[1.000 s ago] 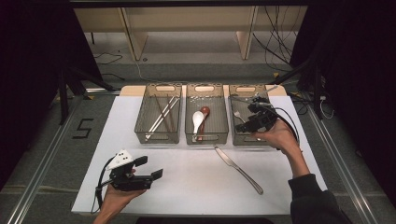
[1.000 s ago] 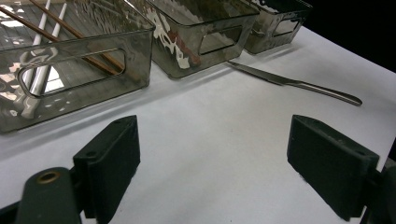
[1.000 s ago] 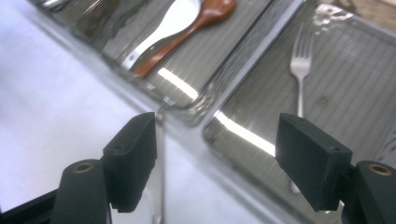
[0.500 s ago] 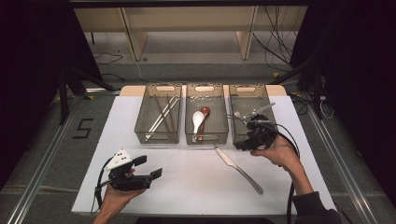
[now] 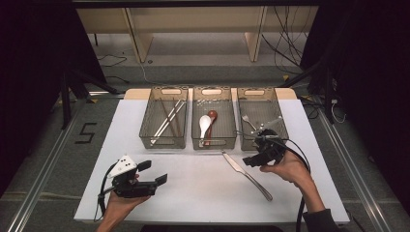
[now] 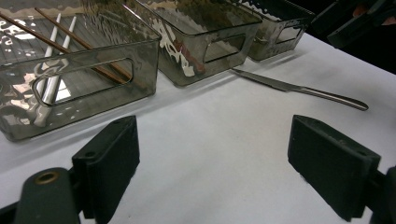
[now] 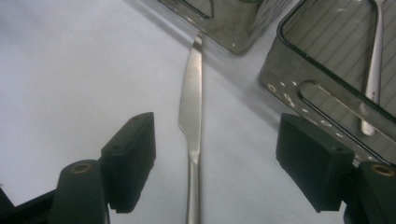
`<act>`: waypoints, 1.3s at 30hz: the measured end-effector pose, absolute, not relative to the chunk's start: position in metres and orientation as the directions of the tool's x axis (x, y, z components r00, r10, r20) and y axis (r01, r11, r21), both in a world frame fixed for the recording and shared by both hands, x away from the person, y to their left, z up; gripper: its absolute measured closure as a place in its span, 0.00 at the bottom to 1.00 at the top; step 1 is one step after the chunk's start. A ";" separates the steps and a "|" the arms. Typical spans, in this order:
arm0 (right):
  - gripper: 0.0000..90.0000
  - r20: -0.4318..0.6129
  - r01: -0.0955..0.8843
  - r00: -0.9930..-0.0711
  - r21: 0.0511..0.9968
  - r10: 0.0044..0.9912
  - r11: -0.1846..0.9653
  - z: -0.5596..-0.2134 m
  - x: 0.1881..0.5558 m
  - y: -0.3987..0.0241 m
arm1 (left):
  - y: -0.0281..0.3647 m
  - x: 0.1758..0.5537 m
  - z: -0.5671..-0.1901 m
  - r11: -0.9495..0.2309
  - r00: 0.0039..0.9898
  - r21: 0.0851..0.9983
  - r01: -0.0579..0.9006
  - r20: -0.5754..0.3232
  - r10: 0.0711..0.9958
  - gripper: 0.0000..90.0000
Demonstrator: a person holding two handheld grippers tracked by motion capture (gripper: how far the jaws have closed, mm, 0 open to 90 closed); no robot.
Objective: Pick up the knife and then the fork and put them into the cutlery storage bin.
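Now your right tongs hang open just above the white surface, close to the front of the right bin, with nothing between the jaws. In the right gripper view the knife lies on the surface between those two black jaws, nearer the left one, its blade pointing away toward the bins and its handle running down out of the picture; the jaws stand clear of it on both sides. From the high view the knife lies slanted in front of the middle bin, blade tip near that bin's front wall, handle trailing toward your side, just left of your right hand. Your left tongs are also open and empty, held low near the front left part of the surface, well apart from the knife. In the left gripper view the jaws stand wide, with the left bin beyond them holding chopsticks. The middle bin holds a white spoon and a red spoon side by side; a fork lies in the right bin.
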State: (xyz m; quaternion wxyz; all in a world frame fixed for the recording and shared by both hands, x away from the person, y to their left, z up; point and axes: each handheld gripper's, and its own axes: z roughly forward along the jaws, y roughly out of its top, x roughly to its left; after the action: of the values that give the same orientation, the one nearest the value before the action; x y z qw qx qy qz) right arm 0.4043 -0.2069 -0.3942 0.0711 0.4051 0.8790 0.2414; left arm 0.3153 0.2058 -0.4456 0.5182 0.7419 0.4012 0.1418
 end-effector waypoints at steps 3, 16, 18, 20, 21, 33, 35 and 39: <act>0.33 0.078 0.677 -0.664 0.485 0.744 0.553 -0.398 0.402 -0.206 | 0.206 0.316 -0.446 -0.143 0.637 0.882 0.448 -0.203 0.744 0.18; 0.34 0.078 0.699 -0.663 0.420 0.745 0.578 -0.411 0.398 -0.205 | 0.205 0.315 -0.446 -0.156 0.642 0.881 0.447 -0.194 0.742 0.18; 0.34 0.074 0.703 -0.661 0.409 0.747 0.581 -0.413 0.397 -0.205 | 0.204 0.315 -0.446 -0.155 0.641 0.881 0.448 -0.195 0.742 0.18; 0.34 0.070 0.707 -0.662 0.392 0.746 0.589 -0.415 0.396 -0.206 | 0.204 0.315 -0.446 -0.157 0.642 0.880 0.448 -0.195 0.742 0.18; 0.35 0.070 0.710 -0.661 0.381 0.748 0.592 -0.417 0.396 -0.206 | 0.204 0.315 -0.446 -0.156 0.642 0.881 0.447 -0.195 0.741 0.18; 0.46 0.057 0.725 -0.665 0.289 0.744 0.626 -0.436 0.393 -0.203 | 0.204 0.314 -0.446 -0.158 0.642 0.881 0.445 -0.192 0.742 0.18; 0.50 0.062 0.724 -0.671 0.270 0.739 0.635 -0.439 0.393 -0.201 | 0.204 0.314 -0.446 -0.158 0.643 0.881 0.446 -0.192 0.742 0.18; 0.56 0.064 0.720 -0.680 0.246 0.730 0.649 -0.443 0.392 -0.198 | 0.205 0.314 -0.446 -0.157 0.642 0.881 0.447 -0.193 0.742 0.18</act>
State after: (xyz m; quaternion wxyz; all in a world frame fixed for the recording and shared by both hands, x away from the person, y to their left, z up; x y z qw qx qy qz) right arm 0.3921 -0.1979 -0.4429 0.0203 0.3992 0.9079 0.1264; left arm 0.3143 0.2047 -0.4460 0.5128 0.7469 0.3980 0.1442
